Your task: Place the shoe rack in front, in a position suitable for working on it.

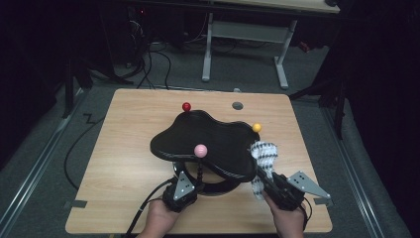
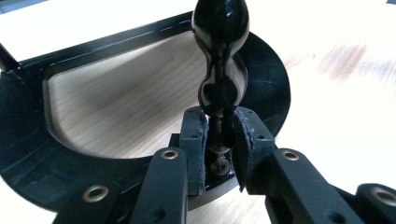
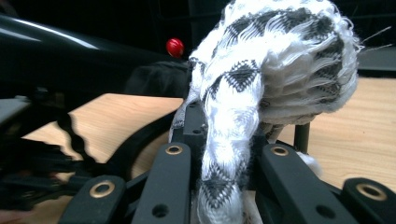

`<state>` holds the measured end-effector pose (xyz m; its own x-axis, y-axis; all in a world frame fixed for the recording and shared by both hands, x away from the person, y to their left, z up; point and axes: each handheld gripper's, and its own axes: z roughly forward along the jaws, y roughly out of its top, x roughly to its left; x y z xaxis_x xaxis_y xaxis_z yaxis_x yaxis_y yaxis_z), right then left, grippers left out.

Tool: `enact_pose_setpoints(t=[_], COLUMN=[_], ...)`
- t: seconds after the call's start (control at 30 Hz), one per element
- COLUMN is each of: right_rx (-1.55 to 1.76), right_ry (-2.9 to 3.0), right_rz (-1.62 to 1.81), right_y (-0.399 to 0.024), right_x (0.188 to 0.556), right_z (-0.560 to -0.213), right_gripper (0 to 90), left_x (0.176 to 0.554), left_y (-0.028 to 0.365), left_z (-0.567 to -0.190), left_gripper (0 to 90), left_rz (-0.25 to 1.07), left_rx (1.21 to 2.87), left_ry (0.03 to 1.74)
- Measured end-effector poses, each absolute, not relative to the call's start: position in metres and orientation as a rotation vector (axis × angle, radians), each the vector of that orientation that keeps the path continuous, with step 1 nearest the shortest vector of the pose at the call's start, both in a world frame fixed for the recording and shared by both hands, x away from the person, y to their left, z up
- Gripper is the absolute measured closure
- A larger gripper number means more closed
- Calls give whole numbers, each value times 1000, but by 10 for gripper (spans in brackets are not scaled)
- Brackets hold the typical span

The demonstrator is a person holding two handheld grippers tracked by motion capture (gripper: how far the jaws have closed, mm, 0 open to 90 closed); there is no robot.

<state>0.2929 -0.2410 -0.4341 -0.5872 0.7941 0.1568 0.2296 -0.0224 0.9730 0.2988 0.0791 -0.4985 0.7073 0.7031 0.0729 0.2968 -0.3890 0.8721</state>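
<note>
Work in hand looks like hanging a sock on the black stand (image 1: 205,141) on the desk (image 1: 124,163). Landmark for everything below: that stand.

Status, my read:
- Left tongs (image 1: 194,182) are clamped on the stand's wavy black post (image 2: 222,88), low down near the ring base (image 2: 28,154). Pads are tight on the post, so this hand is steadying it. Done.
- Right tongs (image 1: 261,174) are closed on the sock (image 1: 262,161), which sits at the stand's right edge, just below the yellow ball (image 1: 256,127). Picked up and brought to the stand: done.
- Left to do: get the sock onto a peg or over the rim, and let go. I can't tell whether the fabric already touches the stand's top; in the high view it overlaps the edge but may just be in front of it.

Sock itself: white knit with dark grey zigzag bands, bunched into a lump above the tongs (image 3: 261,70), 1 strand pinched between the pads and trailing down. Loose fuzzy threads at the edge. Soft and floppy, likely to snag or slip off.

Other markers on the stand: pink ball (image 1: 200,150) at front, red ball (image 1: 186,106) at the far side.
</note>
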Motion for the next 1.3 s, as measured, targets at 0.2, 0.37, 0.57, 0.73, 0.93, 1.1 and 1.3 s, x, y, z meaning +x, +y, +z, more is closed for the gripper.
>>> enact_pose_setpoints(t=[0.2, 0.37, 0.57, 0.73, 0.93, 1.1, 1.3], right_rx=[975, 834, 701, 635, 637, 655, 651], right_ry=[1774, 1759, 1785, 1829, 1868, 1882, 1861], right_rz=[1674, 1701, 1706, 1654, 1520, 1504, 1519], right_y=[-244, -234, -209, -174, -125, -112, -121], right_x=[269, 246, 236, 233, 243, 252, 246], right_z=[-419, -404, -393, -388, -390, -395, -393], right_gripper=[795, 795, 796, 796, 795, 795, 795], left_x=[305, 307, 307, 307, 306, 306, 306], left_y=[74, 72, 73, 72, 72, 71, 72], left_z=[-499, -499, -499, -499, -499, -498, -498], left_gripper=[747, 747, 747, 747, 747, 748, 749], left_rz=[558, 569, 581, 589, 600, 617, 615], left_rx=[1975, 1981, 1982, 1979, 1979, 1991, 1991], left_ry=[764, 757, 759, 757, 757, 746, 743])
